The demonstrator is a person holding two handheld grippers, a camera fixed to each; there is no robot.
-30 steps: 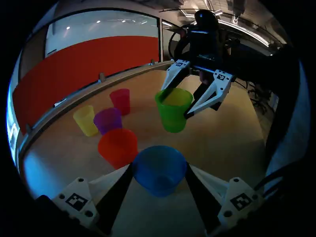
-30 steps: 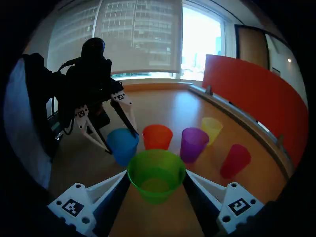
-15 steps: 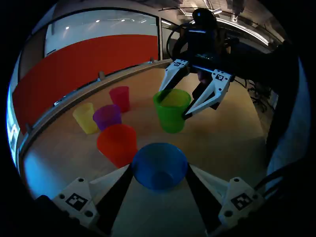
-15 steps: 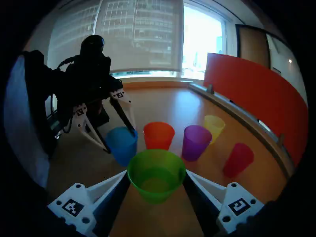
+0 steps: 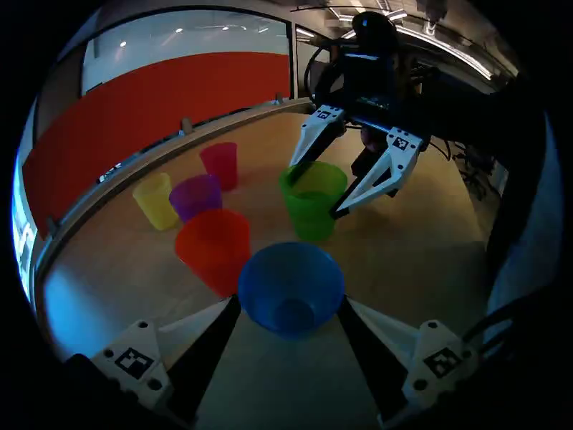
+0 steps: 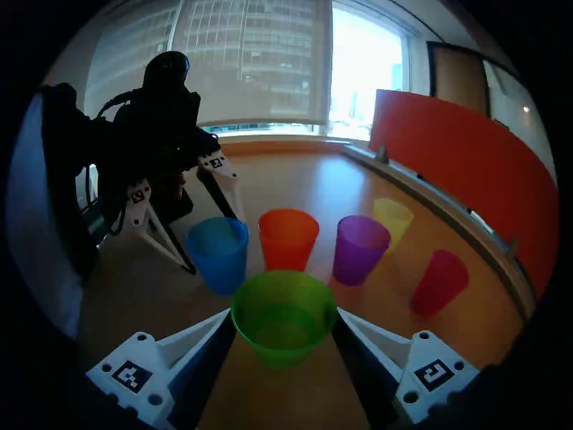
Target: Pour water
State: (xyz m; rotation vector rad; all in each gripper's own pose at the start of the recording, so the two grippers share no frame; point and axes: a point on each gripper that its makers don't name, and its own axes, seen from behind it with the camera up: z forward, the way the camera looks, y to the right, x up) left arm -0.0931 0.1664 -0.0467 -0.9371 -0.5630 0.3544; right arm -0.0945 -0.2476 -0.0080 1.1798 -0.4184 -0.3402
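Left hand-held gripper [image 5: 287, 299] grips blue cup [image 5: 291, 287]; right hand-held gripper [image 6: 283, 313] grips green cup [image 6: 283, 327].

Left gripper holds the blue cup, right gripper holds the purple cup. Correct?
Not quite: the right gripper holds the green cup, not the purple cup, which stands free on the table. The right gripper view shows green between its own fingers. The left gripper does hold the blue cup.
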